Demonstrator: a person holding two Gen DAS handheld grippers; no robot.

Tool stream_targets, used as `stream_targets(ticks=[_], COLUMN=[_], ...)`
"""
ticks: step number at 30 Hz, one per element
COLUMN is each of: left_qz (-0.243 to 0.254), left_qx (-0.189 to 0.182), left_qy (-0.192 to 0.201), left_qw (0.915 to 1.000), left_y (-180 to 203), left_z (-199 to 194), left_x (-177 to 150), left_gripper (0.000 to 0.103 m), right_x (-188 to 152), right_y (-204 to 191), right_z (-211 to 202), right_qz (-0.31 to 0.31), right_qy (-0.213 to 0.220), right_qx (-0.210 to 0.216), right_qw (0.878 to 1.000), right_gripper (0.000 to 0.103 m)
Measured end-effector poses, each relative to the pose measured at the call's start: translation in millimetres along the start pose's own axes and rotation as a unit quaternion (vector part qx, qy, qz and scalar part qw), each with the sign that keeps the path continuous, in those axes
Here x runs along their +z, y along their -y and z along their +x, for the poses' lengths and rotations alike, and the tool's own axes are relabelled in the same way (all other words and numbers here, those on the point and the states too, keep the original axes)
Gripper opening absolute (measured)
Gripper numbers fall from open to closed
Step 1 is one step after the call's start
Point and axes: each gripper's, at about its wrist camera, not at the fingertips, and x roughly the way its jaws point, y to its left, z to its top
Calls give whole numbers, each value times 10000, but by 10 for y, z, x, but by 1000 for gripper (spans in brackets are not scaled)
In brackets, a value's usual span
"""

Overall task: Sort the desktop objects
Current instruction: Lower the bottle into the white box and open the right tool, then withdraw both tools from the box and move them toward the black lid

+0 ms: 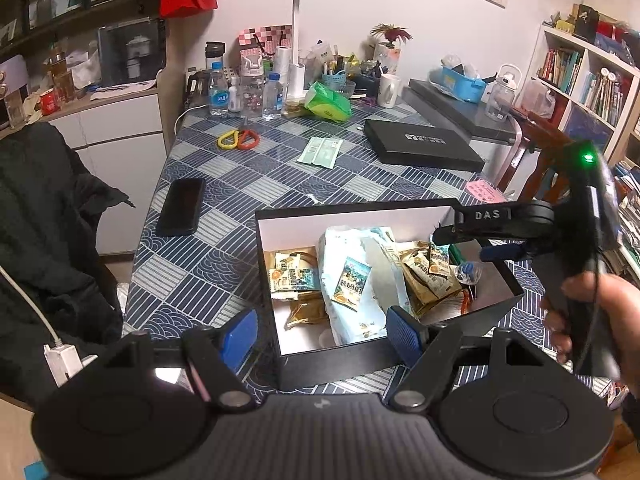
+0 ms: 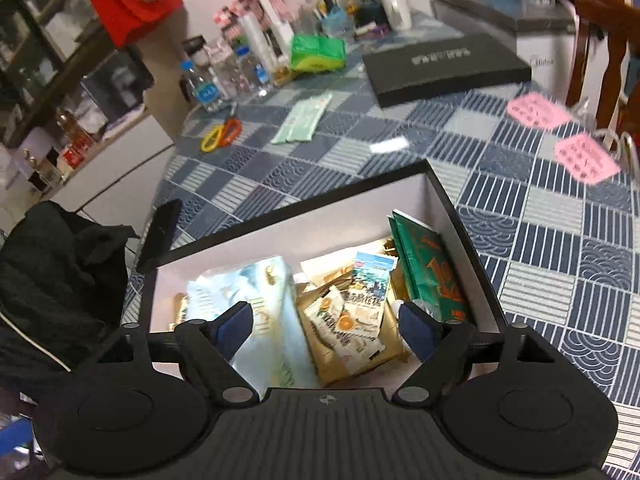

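At mid-left of the left wrist view a black phone (image 1: pixel 180 207) lies flat on the blue patterned table (image 1: pixel 248 176). Toward the upper middle lie yellow and orange scissors (image 1: pixel 238 139) and a pale green packet (image 1: pixel 321 152). A flat black lid (image 1: pixel 420 145) sits at upper right.

The open black box (image 1: pixel 276 272) with white inner walls fills the lower middle. It holds a pale blue tissue pack (image 1: pixel 352 280), small snack sachets (image 1: pixel 354 280), gold pouches (image 1: pixel 428 280), and in the right wrist view a green packet (image 2: pixel 428 268) leaning on its right wall. Items beneath the pile are hard to make out.

The left gripper (image 1: pixel 320 336) hovers at the box's near edge, its blue pads wide apart and holding nothing. The right gripper (image 2: pixel 326 326) (image 1: pixel 460 240) reaches over the box from the frame's right, held by a hand (image 1: pixel 592 320); its pads are spread apart above the contents, grasping nothing. Two pink papers (image 2: pixel 560 136) lie at the right of the right wrist view, which is blurred toward the top.
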Motion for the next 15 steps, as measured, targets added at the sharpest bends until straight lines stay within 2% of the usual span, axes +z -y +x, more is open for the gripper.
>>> stream_targets(ticks=[5,11,15], left_qz=[104,284,429], left_qx=[-82,-196,-180], left_qy=[-60,-172,-187], left_qw=[9999,9993,9987], left_y=[78,268,434], left_z=[51,138,177], left_x=[27,64,93], left_gripper=[85,85,85], right_x=[-116,-209,-259], right_y=[-103,6,184], right_z=[-289,-569,-692], right_qz=[-326,-317,-170], right_qy=[341,544,587], right_qx=[-283,-481,-454], right_qw=[9985,9969,9971], right_gripper=[87,88,88])
